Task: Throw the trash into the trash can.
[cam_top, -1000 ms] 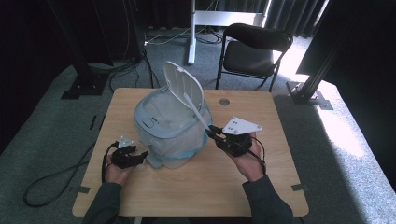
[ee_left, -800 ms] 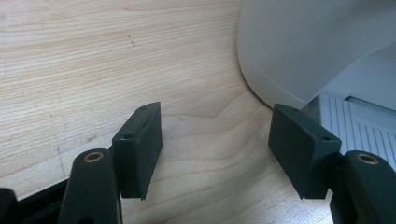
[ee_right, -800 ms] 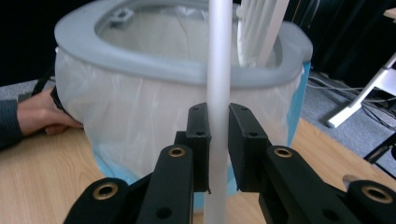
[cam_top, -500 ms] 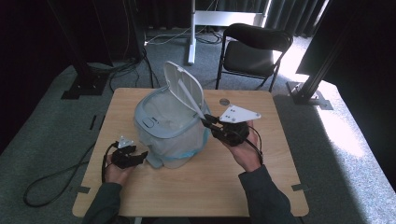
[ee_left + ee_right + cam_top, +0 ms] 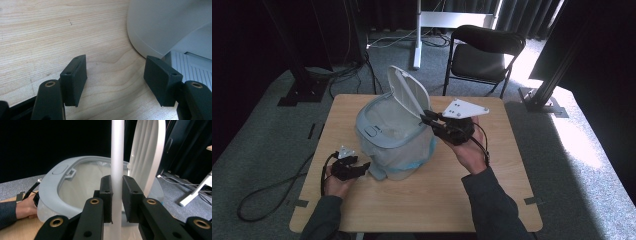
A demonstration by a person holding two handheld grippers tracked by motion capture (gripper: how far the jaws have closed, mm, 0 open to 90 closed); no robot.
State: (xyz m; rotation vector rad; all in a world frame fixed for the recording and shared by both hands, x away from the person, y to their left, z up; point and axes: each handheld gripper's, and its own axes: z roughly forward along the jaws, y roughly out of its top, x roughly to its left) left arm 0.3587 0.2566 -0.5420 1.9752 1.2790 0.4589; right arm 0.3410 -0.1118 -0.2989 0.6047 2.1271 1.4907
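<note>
Wooden table [image 5: 412, 200] under me, dark curtains and folding chair [image 5: 484, 55] beyond. Pale grey bin [image 5: 392, 135] at table's middle, clear liner inside, blue hem at base. White lid [image 5: 409, 92] raised, near upright at bin's far rim. My right gripper [image 5: 428, 118] pinching lid's edge. My left gripper [image 5: 362, 167] at bin's near foot, jaws spread, nothing between. Cable [image 5: 267, 192] trails off table's left edge.
</note>
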